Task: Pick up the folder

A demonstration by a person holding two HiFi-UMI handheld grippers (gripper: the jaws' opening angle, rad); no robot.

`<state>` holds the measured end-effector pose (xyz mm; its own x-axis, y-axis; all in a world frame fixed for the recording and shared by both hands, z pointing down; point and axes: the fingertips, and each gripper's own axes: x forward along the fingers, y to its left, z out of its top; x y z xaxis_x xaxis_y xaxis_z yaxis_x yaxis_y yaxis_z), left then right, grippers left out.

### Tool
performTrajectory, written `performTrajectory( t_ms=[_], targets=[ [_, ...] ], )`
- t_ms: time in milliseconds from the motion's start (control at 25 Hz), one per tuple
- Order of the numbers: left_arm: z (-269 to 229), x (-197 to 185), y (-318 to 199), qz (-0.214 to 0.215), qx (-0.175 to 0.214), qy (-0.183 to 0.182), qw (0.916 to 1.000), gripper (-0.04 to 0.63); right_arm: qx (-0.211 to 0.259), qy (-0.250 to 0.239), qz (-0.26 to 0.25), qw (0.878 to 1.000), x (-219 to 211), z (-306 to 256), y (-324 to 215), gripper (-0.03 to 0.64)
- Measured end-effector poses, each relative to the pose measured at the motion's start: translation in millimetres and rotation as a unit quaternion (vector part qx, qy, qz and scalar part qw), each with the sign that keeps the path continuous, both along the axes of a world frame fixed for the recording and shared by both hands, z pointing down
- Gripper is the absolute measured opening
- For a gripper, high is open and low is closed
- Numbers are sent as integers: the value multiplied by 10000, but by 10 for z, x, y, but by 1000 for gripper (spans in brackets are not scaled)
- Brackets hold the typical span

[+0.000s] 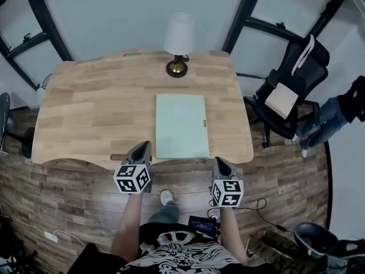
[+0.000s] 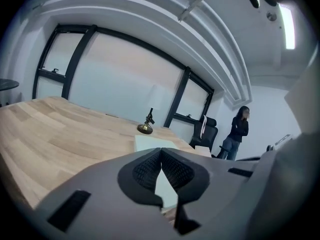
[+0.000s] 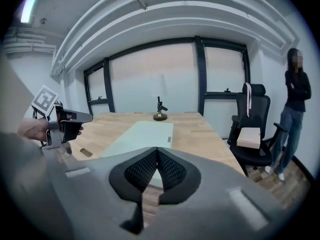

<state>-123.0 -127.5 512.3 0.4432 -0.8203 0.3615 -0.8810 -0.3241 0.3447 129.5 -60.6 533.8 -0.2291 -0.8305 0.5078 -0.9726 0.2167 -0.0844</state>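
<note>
A pale green folder (image 1: pixel 181 125) lies flat on the wooden desk (image 1: pixel 97 107), its near edge close to the desk's front edge. It shows also in the left gripper view, folder (image 2: pixel 152 143), and in the right gripper view, folder (image 3: pixel 142 134). My left gripper (image 1: pixel 142 146) hangs over the desk's front edge, just left of the folder's near corner, jaws shut and empty. My right gripper (image 1: pixel 219 161) is at the front edge, just right of the folder's near right corner, also shut with nothing between the pads. Neither touches the folder.
A brass lamp (image 1: pixel 178 43) with a white shade stands at the back of the desk behind the folder. A black office chair (image 1: pixel 291 93) holding a box is to the right, and a person (image 3: pixel 295 104) stands beyond it. Cables lie on the wood floor (image 1: pixel 68 198).
</note>
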Motion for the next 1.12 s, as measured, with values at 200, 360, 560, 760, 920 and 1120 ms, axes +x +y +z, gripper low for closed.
performTrajectory(
  t_ms=[200,360,560,760,920,1120],
  targets=[
    [174,46,-391,50,-174,40,9998,8,-69,151,191,9997,65,101,-302,5],
    [218,67,-545,83,-194,2,9998,8,-107,157,257,9995,76,114,-409,5],
    [313,122,-649,127,-263,-223,9993,8,-106,28,343,9994,96,145,-571,5],
    [344,81,-801,-6,-271,-169,9995,8,-95,18,305,9995,101,178,-735,5],
    [349,93,-910,-7,-255,-174,9995,8,-30,-111,307,9995,134,143,-868,5],
    [403,181,-957,34,-301,-202,9993,8,-21,-147,320,9994,185,171,-972,5]
  ],
)
